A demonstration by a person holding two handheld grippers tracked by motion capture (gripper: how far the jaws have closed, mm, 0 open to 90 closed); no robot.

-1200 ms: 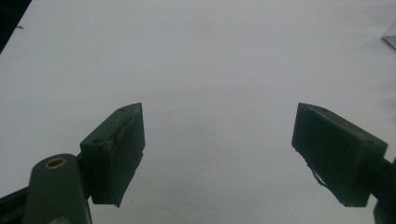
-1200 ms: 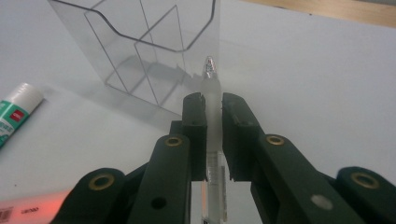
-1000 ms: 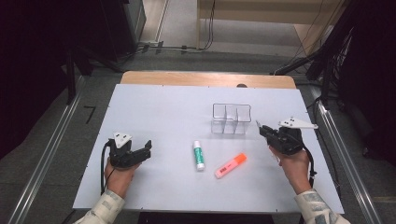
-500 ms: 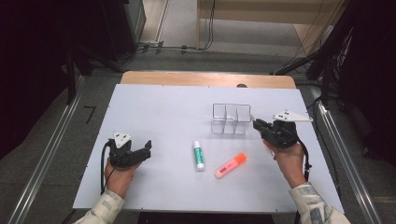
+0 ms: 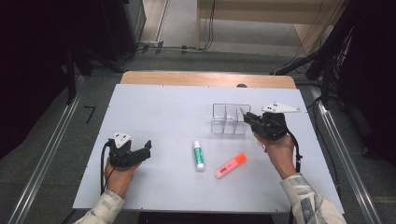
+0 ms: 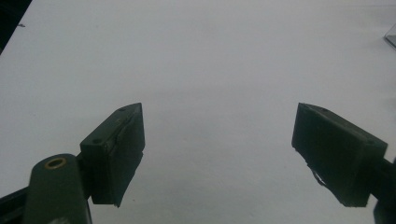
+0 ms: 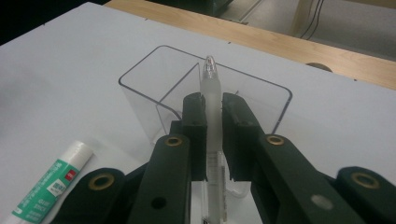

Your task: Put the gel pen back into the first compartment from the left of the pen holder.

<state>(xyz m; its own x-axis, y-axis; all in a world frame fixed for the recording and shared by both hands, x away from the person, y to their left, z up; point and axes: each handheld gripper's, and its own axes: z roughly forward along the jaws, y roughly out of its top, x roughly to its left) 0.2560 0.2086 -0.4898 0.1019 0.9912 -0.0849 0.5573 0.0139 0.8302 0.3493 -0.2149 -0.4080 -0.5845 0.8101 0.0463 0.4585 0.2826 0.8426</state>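
In the right gripper view, the right gripper point(image 7: 213, 135) clamps a pen point(image 7: 212, 100).

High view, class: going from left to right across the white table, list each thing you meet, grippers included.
Black left gripper with open jaws → white glue stick with green label → orange highlighter pen → black right gripper holding a clear pen.
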